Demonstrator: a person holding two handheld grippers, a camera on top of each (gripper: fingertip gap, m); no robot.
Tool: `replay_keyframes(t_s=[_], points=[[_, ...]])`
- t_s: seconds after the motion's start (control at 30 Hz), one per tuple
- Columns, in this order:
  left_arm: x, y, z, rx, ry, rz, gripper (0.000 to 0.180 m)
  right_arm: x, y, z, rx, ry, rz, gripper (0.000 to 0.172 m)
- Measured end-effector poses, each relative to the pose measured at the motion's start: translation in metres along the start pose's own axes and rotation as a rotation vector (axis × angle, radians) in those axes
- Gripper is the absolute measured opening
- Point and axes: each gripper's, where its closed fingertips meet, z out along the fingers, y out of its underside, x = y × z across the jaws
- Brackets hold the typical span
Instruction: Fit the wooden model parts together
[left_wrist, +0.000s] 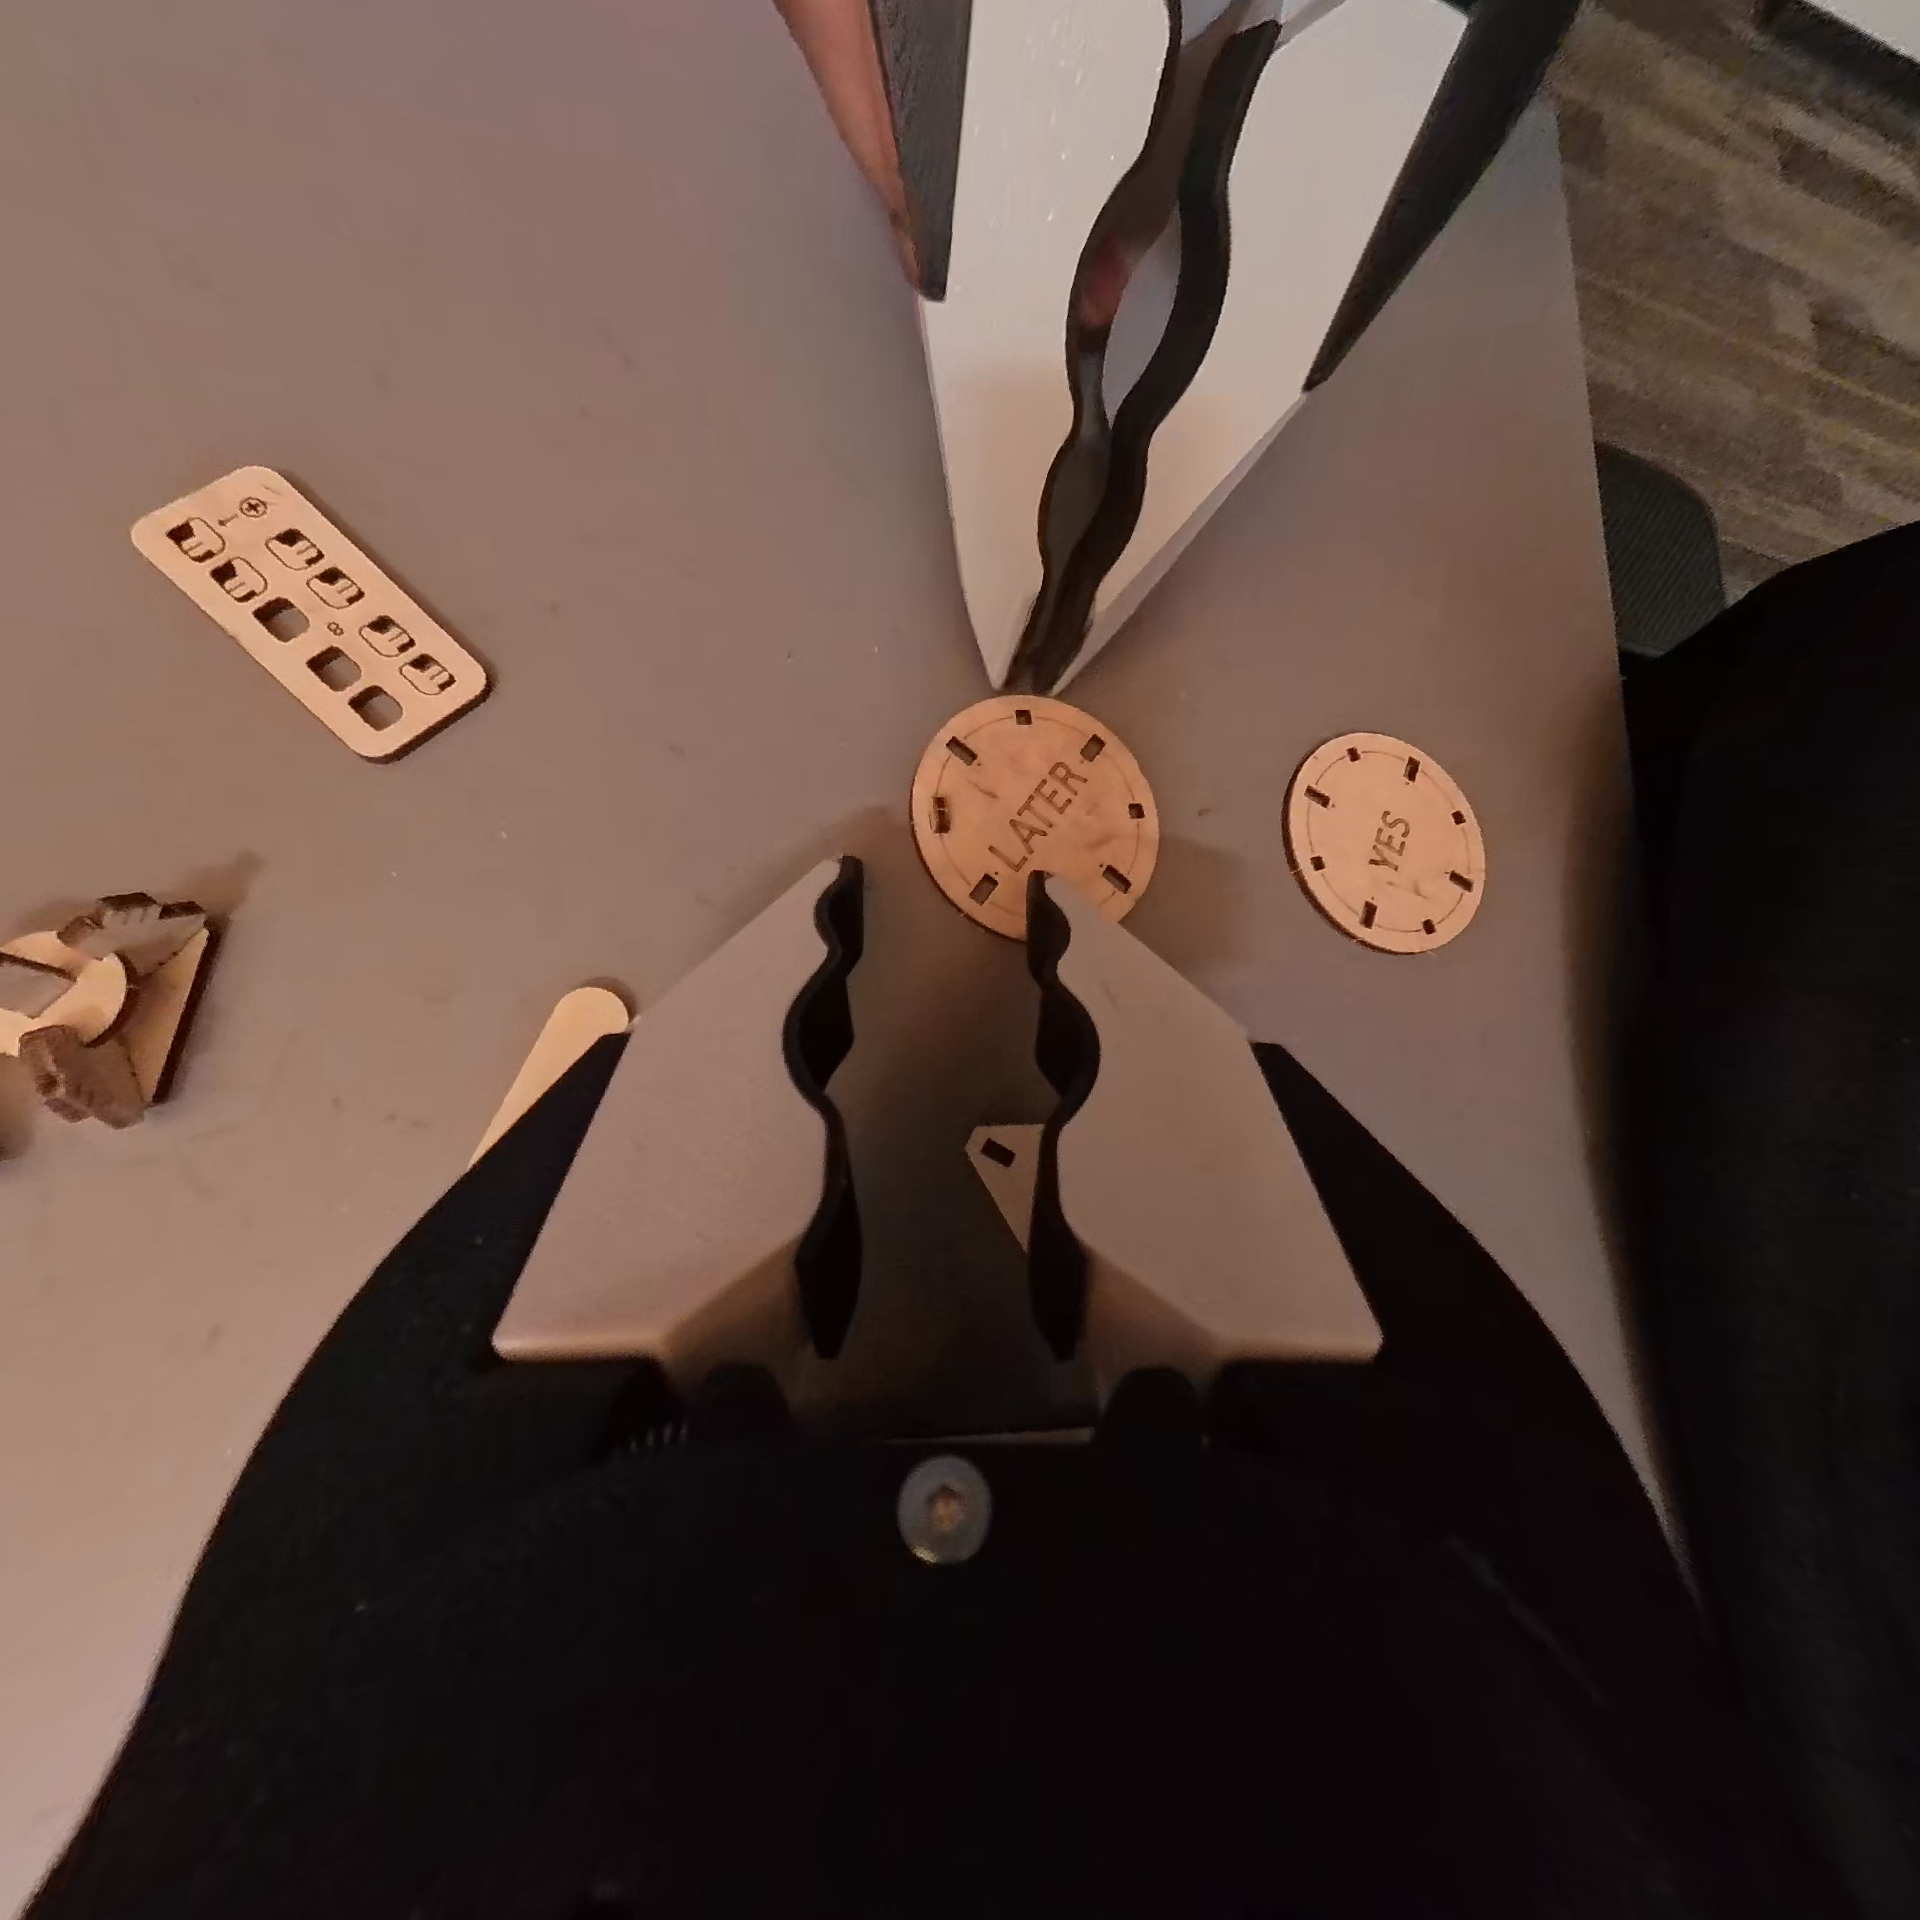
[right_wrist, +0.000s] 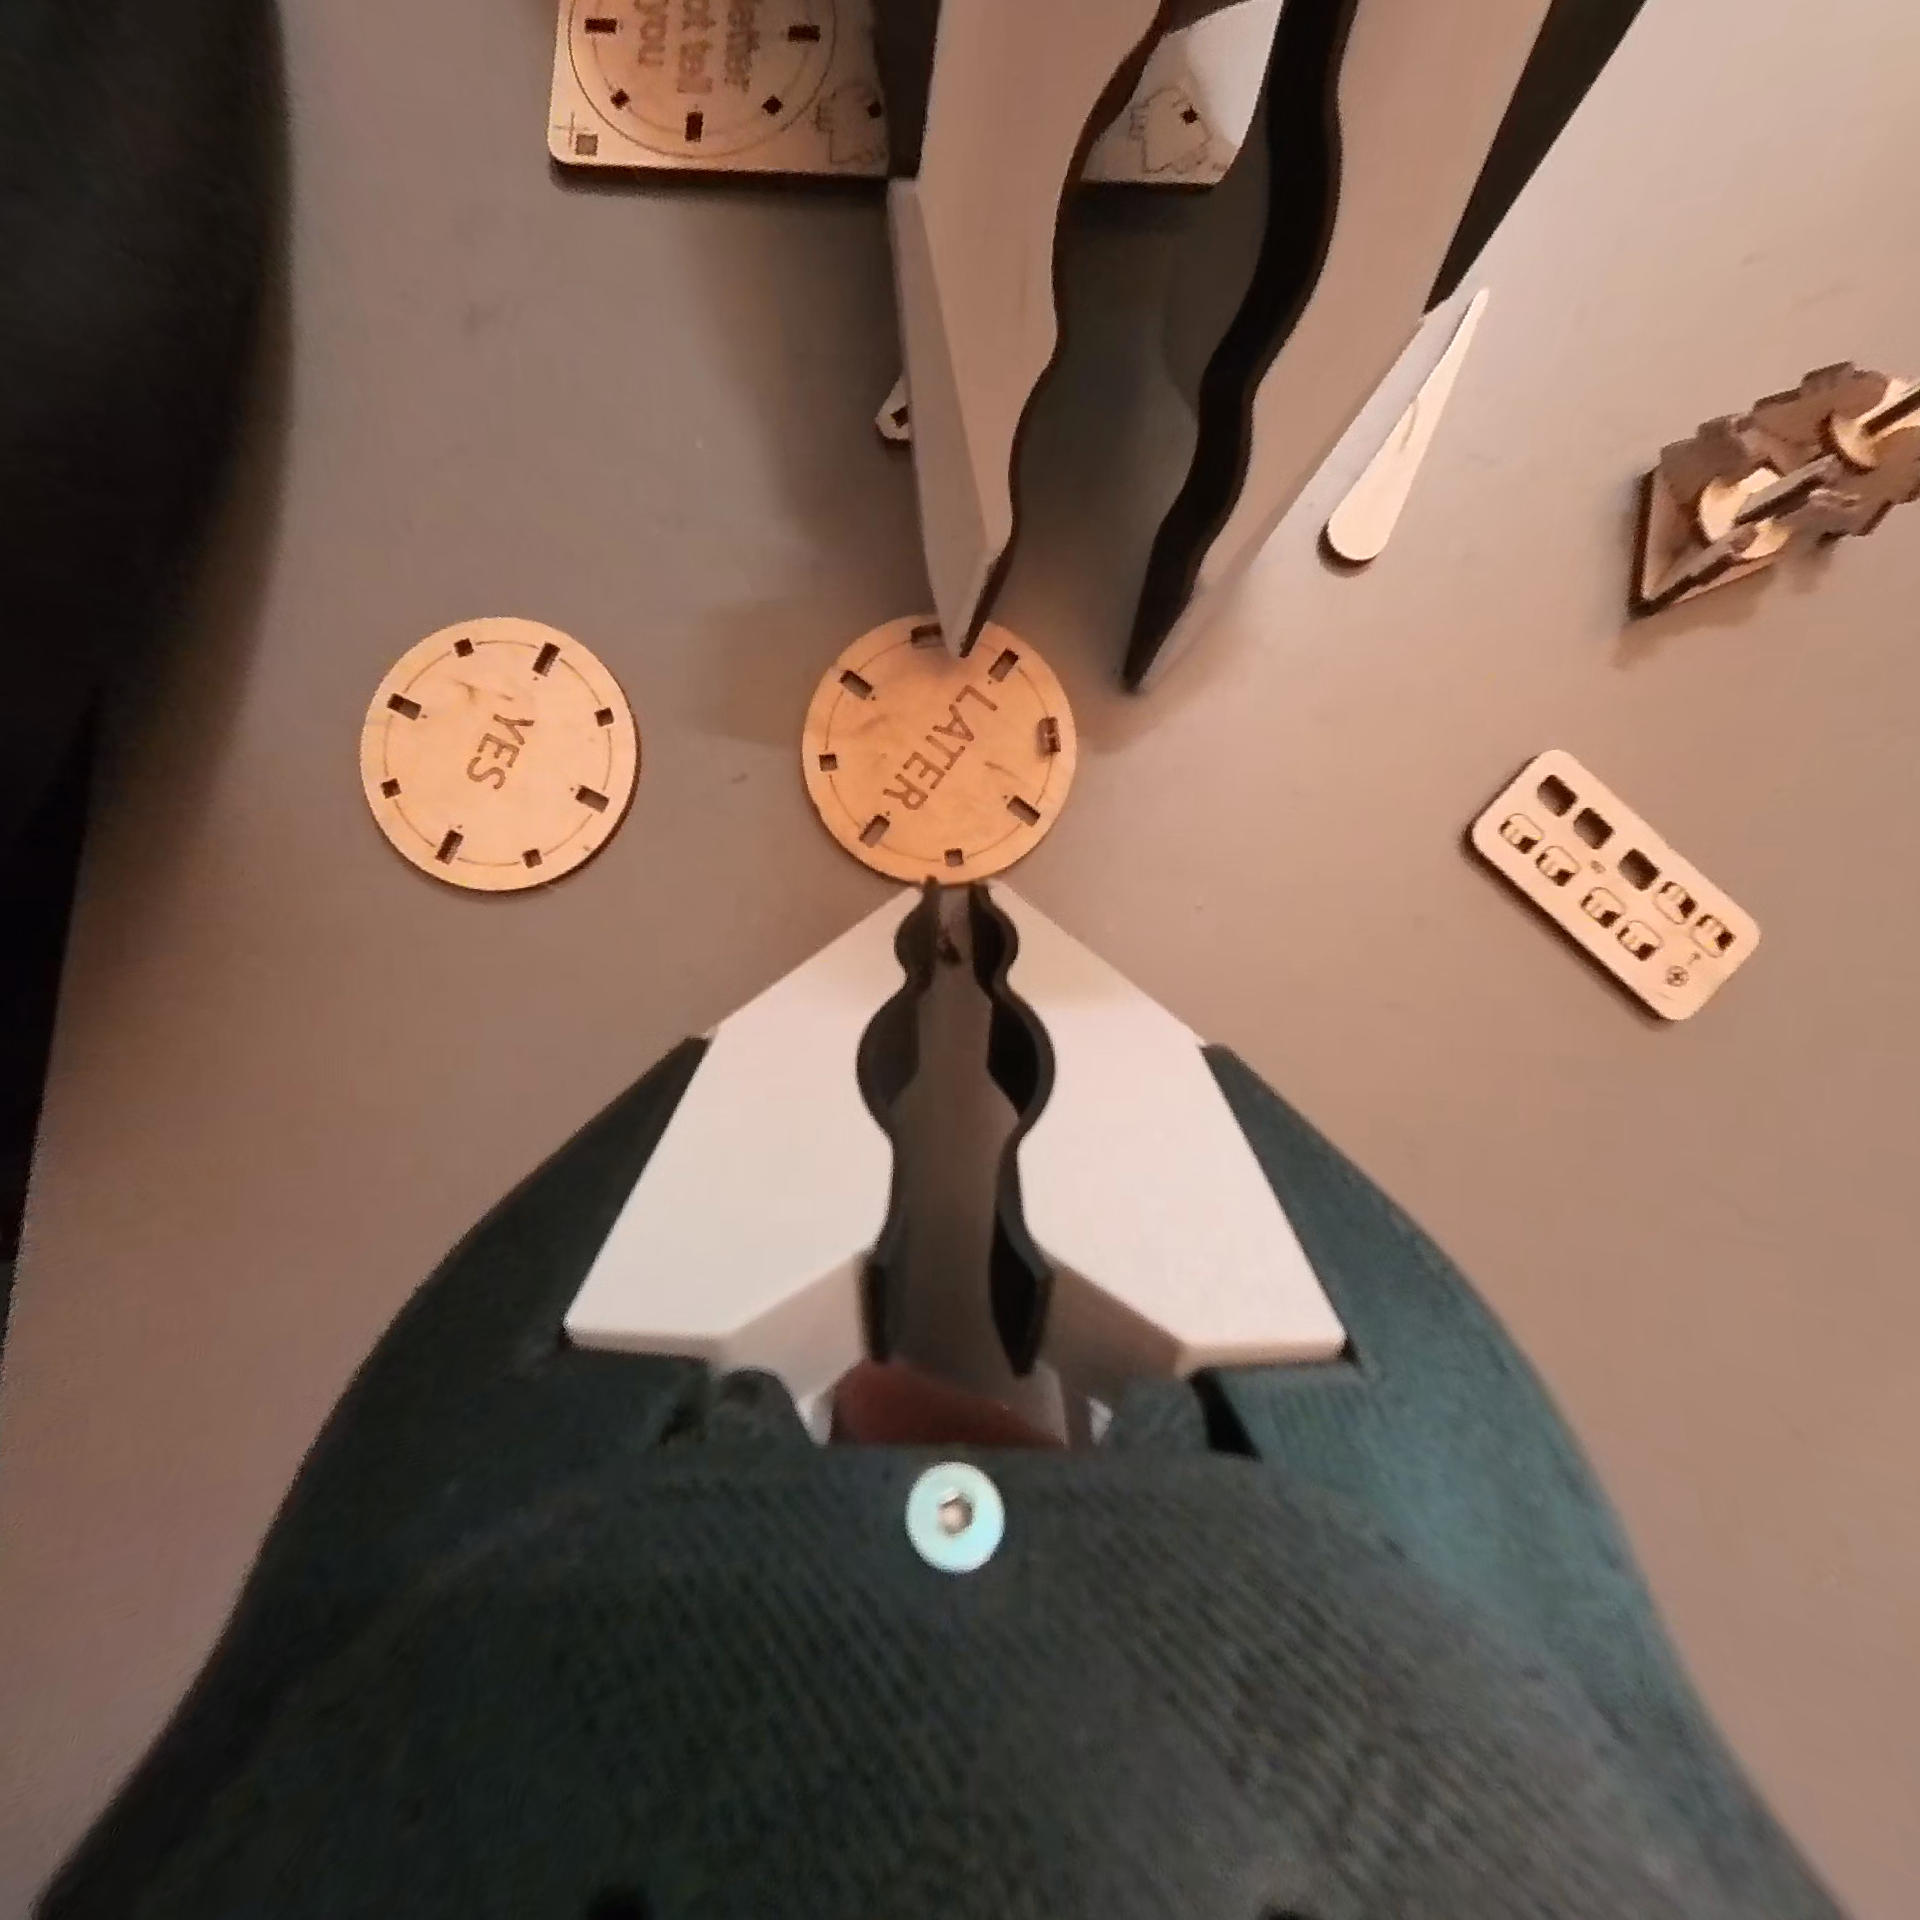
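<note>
A round wooden disc (left_wrist: 1034, 816) with slots around its rim lies flat on the grey table (left_wrist: 520, 260). My left gripper (left_wrist: 943, 878) is open with nothing between its pads. Its right fingertip (left_wrist: 1042, 902) rests on the disc's near edge, as the right wrist view (right_wrist: 1049, 655) also shows. My right gripper (right_wrist: 954, 891) is shut down to a thin slit, with its tips at the disc's (right_wrist: 935, 758) opposite edge. I cannot make out what lies in the slit. It also shows in the left wrist view (left_wrist: 1029, 675). A second slotted disc (left_wrist: 1387, 842) (right_wrist: 499, 753) lies apart, beside the first.
A wooden card with square cut-outs (left_wrist: 312, 613) (right_wrist: 1616, 883), a flat wooden stick (left_wrist: 566, 1049) (right_wrist: 1392, 457) and a small wooden assembly (left_wrist: 94, 997) (right_wrist: 1787, 499) lie around. A small wooden piece (left_wrist: 997, 1153) lies under my left gripper. A wooden sheet (right_wrist: 717, 94) lies beyond. Dark cloth (left_wrist: 1787, 1143) borders the table edge. The gap from one gripper's tips to the other's is roughly 4 cm. From the left gripper's tips to the small wooden piece (left_wrist: 997, 1153) is close to 5 cm.
</note>
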Motion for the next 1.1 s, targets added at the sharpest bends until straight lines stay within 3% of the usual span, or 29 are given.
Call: replay_keyframes(t_s=[0.43, 0.63, 0.83, 0.93, 1.0, 1.1], points=[[-0.001, -0.001, -0.002, 0.011, 0.004, -0.008, 0.030, 0.007, -0.001, -0.020, 0.070, 0.057, 0.072, 0.003], [-0.002, -0.001, -0.002, 0.012, 0.002, -0.011, 0.030, -0.002, 0.004, -0.010, 0.058, 0.027, 0.102, 0.009], [-0.003, -0.003, -0.003, 0.026, -0.005, -0.007, 0.030, 0.004, 0.004, -0.006, 0.044, 0.069, 0.094, 0.002], [-0.004, -0.012, -0.010, 0.083, -0.025, 0.003, 0.030, 0.016, -0.025, -0.023, 0.206, 0.165, 0.070, 0.002], [-0.004, -0.026, -0.019, 0.169, -0.031, 0.006, 0.031, 0.026, -0.059, -0.046, 0.418, 0.243, 0.111, 0.002], [-0.005, -0.054, -0.046, 0.376, -0.064, 0.028, 0.035, 0.045, -0.105, -0.087, 0.836, 0.281, 0.395, 0.001]])
